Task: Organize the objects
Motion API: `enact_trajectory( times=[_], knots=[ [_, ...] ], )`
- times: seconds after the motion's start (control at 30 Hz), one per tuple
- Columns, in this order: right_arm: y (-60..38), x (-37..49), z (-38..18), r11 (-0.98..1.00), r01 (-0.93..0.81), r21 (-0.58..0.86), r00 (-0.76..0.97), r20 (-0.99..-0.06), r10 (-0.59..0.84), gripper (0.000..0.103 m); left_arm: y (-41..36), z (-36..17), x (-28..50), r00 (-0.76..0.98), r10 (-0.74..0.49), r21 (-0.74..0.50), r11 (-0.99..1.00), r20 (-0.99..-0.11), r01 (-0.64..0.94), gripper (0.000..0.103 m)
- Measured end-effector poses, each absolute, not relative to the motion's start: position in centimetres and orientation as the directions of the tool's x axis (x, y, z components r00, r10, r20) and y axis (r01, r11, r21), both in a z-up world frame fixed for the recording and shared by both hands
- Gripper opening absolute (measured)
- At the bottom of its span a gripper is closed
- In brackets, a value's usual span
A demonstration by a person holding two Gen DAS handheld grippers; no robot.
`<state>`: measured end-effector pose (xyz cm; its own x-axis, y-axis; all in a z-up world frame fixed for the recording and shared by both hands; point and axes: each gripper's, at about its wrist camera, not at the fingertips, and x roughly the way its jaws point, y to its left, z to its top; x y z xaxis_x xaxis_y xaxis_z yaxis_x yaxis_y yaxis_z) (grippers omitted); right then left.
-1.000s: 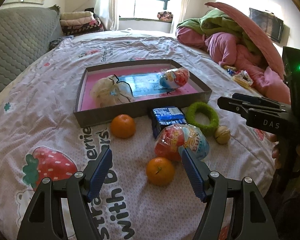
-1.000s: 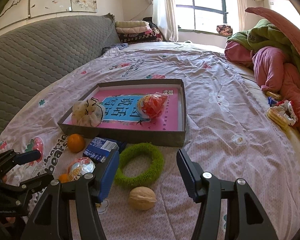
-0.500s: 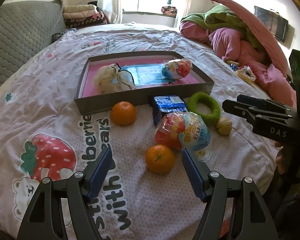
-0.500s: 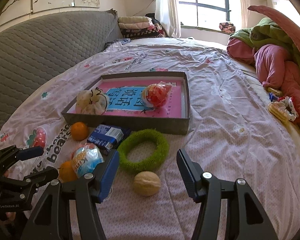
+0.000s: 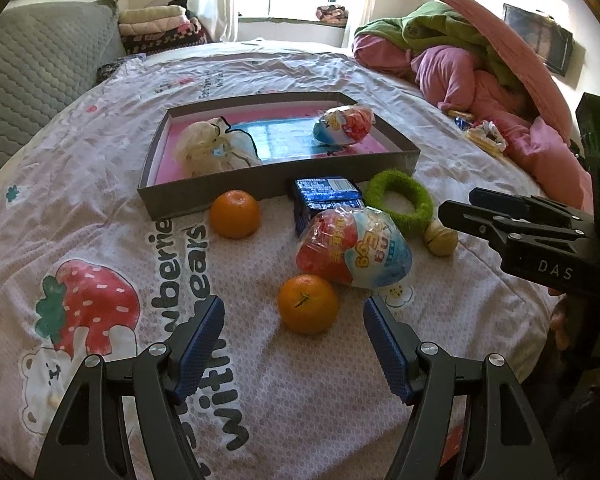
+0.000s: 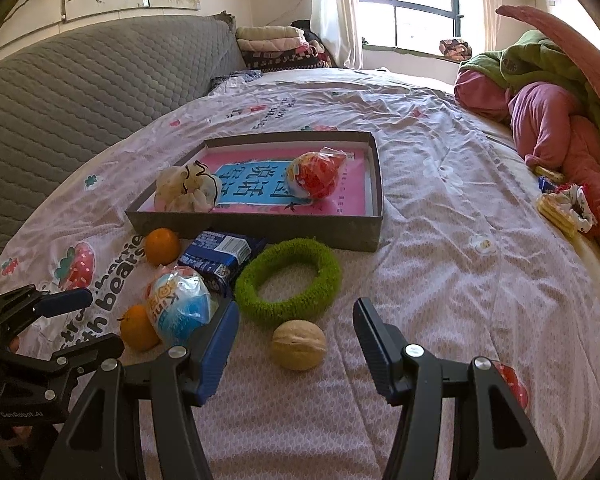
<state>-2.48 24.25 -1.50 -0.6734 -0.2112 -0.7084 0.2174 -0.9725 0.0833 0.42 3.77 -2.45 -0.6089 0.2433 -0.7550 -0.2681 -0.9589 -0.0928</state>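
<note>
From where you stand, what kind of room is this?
Most likely a bedroom: the objects lie on a bed's printed sheet, a grey quilted headboard runs alongside, and rumpled pink and green bedding is heaped near the window.

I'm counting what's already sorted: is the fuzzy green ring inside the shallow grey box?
No, the fuzzy green ring lies on the bedsheet just in front of the shallow grey box, outside its near wall.

Two oranges point(image 5: 234, 214) point(image 5: 308, 309), two wrapped eggs point(image 5: 354, 253) point(image 5: 345, 124), one walnut point(image 6: 298, 344)
</note>
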Motion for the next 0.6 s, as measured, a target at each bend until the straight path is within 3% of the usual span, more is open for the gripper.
enact_trajectory(
  times=[0.6],
  knots=[
    [24.7, -2.6, -2.0, -0.976, 0.196, 0.095, -0.661, -0.723, -0.203, 0.059, 4.1, -3.8, 0.1, -0.569, 0.227, -0.09, -0.962, -0.791, -0.259, 0.074]
  ],
)
